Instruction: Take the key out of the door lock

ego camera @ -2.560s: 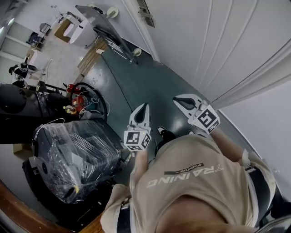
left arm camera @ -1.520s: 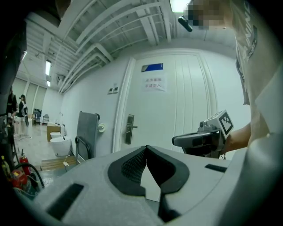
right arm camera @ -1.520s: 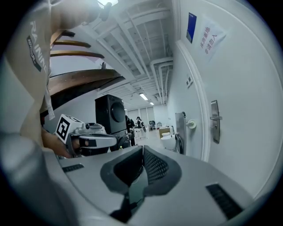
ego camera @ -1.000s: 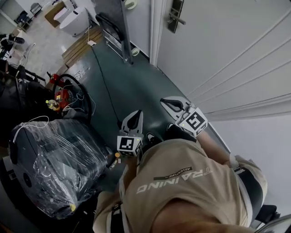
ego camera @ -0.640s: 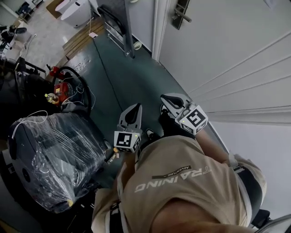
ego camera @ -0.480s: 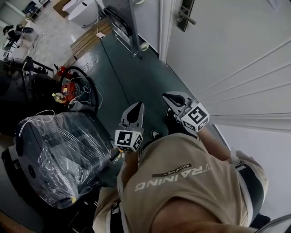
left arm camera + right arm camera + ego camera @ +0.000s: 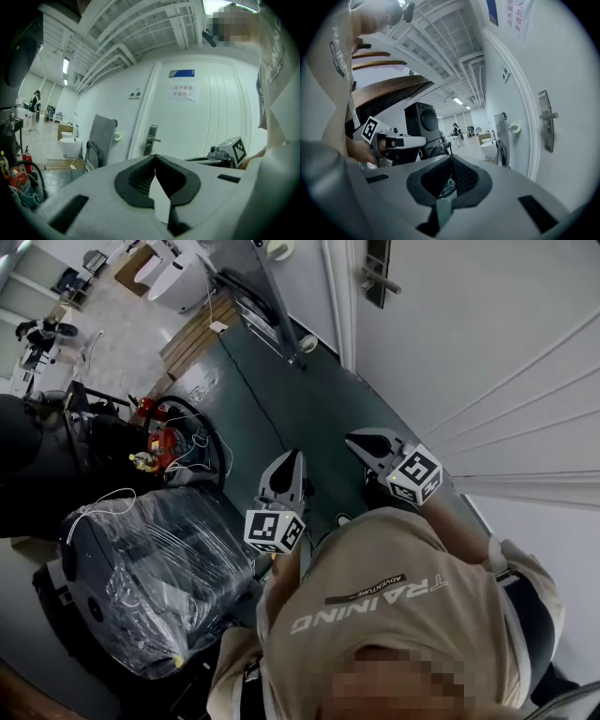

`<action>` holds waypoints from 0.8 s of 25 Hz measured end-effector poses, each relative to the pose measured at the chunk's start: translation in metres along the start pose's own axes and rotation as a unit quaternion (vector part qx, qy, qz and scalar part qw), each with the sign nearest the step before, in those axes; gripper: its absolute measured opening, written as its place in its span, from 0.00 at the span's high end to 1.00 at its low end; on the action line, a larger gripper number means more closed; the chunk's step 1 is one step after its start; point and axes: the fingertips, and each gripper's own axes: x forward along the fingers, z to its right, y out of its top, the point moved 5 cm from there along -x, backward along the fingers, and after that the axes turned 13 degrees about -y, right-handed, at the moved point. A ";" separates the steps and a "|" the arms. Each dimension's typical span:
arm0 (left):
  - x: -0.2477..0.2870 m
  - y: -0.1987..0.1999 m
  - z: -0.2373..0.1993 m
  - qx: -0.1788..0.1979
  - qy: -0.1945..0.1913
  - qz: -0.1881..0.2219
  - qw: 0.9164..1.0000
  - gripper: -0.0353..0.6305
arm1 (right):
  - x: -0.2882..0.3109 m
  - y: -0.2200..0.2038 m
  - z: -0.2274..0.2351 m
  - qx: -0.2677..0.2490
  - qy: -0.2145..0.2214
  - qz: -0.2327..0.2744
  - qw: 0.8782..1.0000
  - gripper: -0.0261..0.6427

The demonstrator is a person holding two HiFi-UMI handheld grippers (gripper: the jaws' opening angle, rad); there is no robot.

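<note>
Fingers [image 7: 138, 180] of left gripper [image 7: 296, 458] and right gripper [image 7: 358, 440] closed, empty, door lock [image 7: 376, 273] at 12 o'clock in head view, key indiscernible, door notice [image 7: 184, 92] only in gripper views

Right side: door [image 7: 487, 334], running near to far. Lock plate with handle [image 7: 375, 276] sits at the door's far left edge, just beside the frame. Left of the frame, a flat panel [image 7: 267, 282] leans on the wall; a pallet [image 7: 202, 334] lies on the floor [image 7: 281, 390] further left. Wrapped machine [image 7: 155, 568] near left, cable tangle [image 7: 192, 442] just beyond it. Left gripper [image 7: 296, 460] and right gripper [image 7: 354, 438] are side by side over the floor, well apart from the handle, the right one closer to the door.
</note>
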 end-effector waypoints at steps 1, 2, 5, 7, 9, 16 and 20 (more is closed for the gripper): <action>0.002 -0.001 -0.001 -0.006 -0.005 -0.003 1.000 0.93 | 0.000 0.000 0.002 -0.002 -0.001 0.001 1.000 0.94; 0.004 -0.003 -0.002 -0.012 -0.010 -0.007 1.000 0.93 | 0.000 0.000 0.005 -0.002 -0.004 0.002 1.000 0.94; 0.010 -0.007 -0.005 -0.016 -0.013 -0.018 1.000 0.93 | 0.001 0.003 0.012 0.002 -0.007 0.006 1.000 0.94; 0.017 -0.005 -0.007 -0.015 -0.015 -0.019 1.000 0.93 | 0.002 0.005 0.018 -0.004 -0.010 0.005 1.000 0.94; 0.026 0.000 -0.009 -0.010 -0.018 -0.019 1.000 0.93 | 0.004 0.006 0.027 -0.015 -0.016 0.004 1.000 0.94; 0.057 0.018 -0.021 0.006 -0.020 -0.014 1.000 0.93 | 0.020 0.010 0.047 -0.096 -0.015 -0.002 0.995 0.94; 0.080 0.020 -0.032 0.019 -0.012 -0.032 0.999 0.93 | 0.031 0.012 0.073 -0.025 -0.009 0.010 1.000 0.94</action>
